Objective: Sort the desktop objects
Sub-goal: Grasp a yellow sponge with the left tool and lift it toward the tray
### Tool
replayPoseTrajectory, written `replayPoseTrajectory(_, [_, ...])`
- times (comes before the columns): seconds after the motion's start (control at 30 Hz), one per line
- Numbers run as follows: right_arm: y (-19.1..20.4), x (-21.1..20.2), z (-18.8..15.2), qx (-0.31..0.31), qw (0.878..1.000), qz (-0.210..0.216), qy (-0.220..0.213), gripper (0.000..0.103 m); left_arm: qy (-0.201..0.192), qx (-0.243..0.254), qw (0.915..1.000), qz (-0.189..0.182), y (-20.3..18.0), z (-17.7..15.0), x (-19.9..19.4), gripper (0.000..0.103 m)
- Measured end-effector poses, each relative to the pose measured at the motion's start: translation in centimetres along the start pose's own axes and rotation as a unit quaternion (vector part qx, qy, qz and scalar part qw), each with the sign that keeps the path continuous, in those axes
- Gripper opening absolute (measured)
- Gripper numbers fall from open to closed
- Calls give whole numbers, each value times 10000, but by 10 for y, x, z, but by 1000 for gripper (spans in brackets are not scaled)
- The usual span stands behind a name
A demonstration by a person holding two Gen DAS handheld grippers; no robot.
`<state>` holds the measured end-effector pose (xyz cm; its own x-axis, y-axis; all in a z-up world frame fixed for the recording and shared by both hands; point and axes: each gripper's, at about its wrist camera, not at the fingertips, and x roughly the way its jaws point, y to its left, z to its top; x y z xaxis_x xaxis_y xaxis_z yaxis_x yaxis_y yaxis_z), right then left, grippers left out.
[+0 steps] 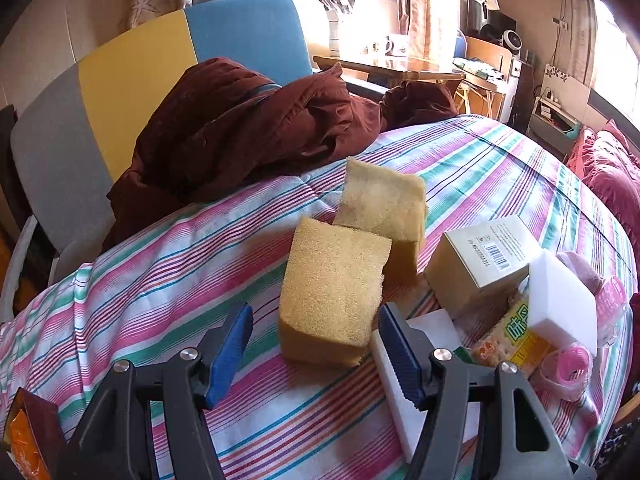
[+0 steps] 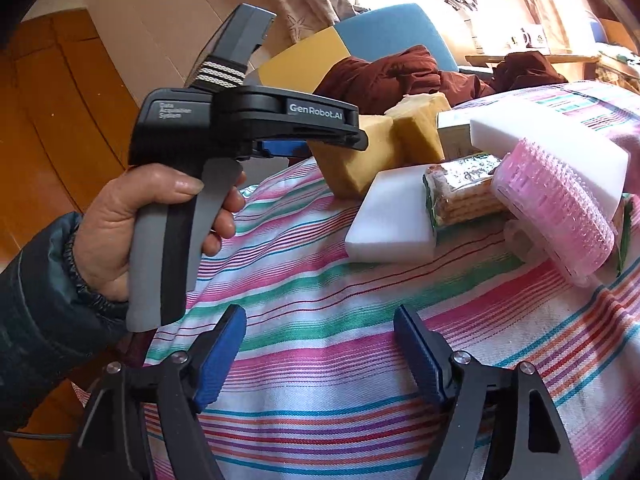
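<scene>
On the striped cloth (image 1: 160, 272), a yellow sponge (image 1: 332, 292) stands just ahead of my left gripper (image 1: 314, 314), which is open with a blue-padded finger on either side of the sponge's near end. A second sponge (image 1: 384, 204) leans behind it. To the right are a beige box (image 1: 480, 264), a white foam block (image 1: 560, 304), a cracker packet (image 1: 508, 336) and pink rollers (image 1: 568, 368). My right gripper (image 2: 320, 320) hangs open over bare cloth, short of a flat white block (image 2: 392, 220). A hand (image 2: 132, 216) holds the left gripper (image 2: 352, 142) beside the sponge (image 2: 352, 160).
A maroon garment (image 1: 248, 128) is heaped at the cloth's far edge against a grey, yellow and blue chair back (image 1: 132, 80). An orange packet (image 1: 24, 440) sits at the near left. A wooden table (image 1: 392, 66) stands behind; wooden floor (image 2: 48, 120) lies to the left.
</scene>
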<state>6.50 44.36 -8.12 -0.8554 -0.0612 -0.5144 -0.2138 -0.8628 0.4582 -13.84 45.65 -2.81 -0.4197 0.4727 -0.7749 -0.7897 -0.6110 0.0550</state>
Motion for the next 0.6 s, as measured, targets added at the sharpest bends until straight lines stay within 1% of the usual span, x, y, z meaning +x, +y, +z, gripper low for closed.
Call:
replayPoseTrajectory(0.03, [0, 0, 0, -4, 10000, 2, 3, 78, 22, -14, 10000, -22, 1, 0, 4, 65])
replayPoseTrajectory(0.07, [0, 0, 0, -7, 10000, 4, 6, 78, 38, -27, 10000, -36, 2, 1, 8, 57])
replayPoseTrajectory(0.13, [1, 0, 0, -14, 10000, 1, 11, 78, 80, -106, 9998, -156, 5, 0, 13, 50])
replayPoseTrajectory(0.33, [2, 0, -1, -46, 10000, -32, 33, 79, 45, -168, 9997, -159, 8, -12, 2, 47])
replayPoseTrajectory(0.47, [2, 1, 0, -51, 10000, -47, 46, 79, 70, -536, 9984, -177, 20, -27, -16, 47])
replayPoseTrajectory(0.6, [2, 1, -1, -58, 9999, -63, 61, 79, 40, -845, 9963, -129, 32, -54, -43, 47])
